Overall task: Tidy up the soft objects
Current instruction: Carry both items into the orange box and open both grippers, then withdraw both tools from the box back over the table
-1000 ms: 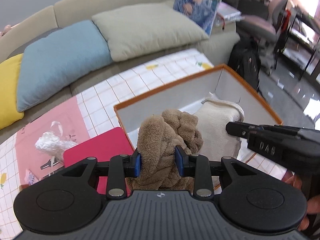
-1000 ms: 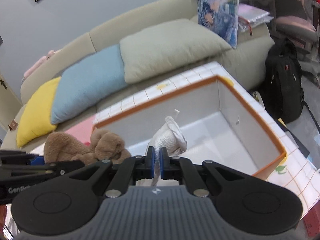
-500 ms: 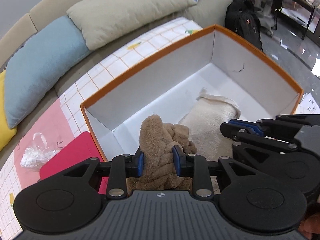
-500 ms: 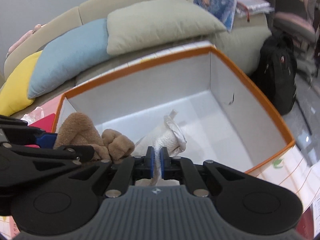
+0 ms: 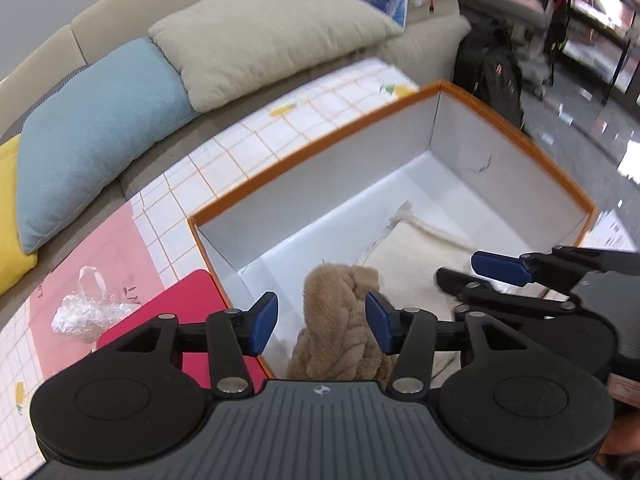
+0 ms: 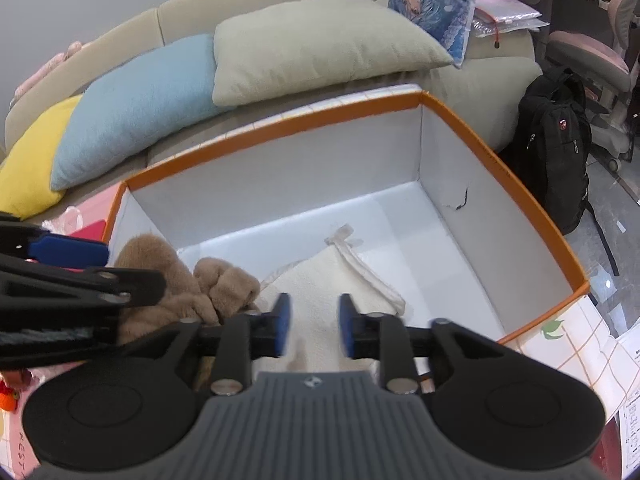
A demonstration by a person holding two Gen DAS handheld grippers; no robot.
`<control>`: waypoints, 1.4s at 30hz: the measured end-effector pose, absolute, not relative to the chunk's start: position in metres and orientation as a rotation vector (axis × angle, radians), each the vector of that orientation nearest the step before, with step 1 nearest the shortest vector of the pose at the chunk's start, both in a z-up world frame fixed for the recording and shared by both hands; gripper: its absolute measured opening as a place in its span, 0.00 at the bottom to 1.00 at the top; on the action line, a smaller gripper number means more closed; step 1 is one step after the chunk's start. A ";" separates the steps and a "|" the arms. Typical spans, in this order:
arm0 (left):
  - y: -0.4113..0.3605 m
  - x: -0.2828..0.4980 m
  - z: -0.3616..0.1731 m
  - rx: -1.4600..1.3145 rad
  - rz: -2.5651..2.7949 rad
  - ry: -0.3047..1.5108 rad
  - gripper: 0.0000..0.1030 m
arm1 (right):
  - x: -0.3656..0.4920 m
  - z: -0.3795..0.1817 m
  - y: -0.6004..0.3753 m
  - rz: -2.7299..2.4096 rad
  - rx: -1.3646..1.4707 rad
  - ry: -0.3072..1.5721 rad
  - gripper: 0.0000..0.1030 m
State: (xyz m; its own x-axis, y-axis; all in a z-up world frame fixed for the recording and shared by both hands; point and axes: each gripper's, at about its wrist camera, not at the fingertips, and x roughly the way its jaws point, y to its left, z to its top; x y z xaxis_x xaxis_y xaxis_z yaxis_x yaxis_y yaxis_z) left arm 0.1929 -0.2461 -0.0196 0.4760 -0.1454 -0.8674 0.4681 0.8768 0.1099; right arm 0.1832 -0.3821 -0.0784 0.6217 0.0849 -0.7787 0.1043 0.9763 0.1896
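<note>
Both hand-held grippers (image 5: 322, 322) (image 6: 311, 330) just opened, hiding released brown towel's (image 5: 340, 320) base

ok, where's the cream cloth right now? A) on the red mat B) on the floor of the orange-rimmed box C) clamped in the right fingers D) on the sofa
B: the cream cloth lies on the floor of the box, beside the brown plush, with the right gripper open above it.
</note>
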 end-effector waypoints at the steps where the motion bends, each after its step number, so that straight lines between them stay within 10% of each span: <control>1: -0.242 0.191 -0.014 0.338 -0.386 0.999 0.59 | 0.182 -0.077 -0.383 -0.015 0.229 0.893 0.40; 20: -0.137 0.139 0.026 0.031 -0.273 0.901 0.59 | 0.184 -0.068 -0.347 0.230 0.478 0.948 0.50; 23: -0.126 0.132 0.027 0.004 -0.261 0.899 0.59 | 0.191 -0.075 -0.335 0.233 0.457 0.987 0.34; 25: -0.117 0.126 0.027 -0.012 -0.252 0.897 0.59 | 0.196 -0.078 -0.325 0.265 0.411 1.018 0.00; 42: -0.053 0.092 0.031 -0.109 -0.234 0.822 0.59 | 0.180 -0.040 -0.301 0.205 0.233 1.016 0.06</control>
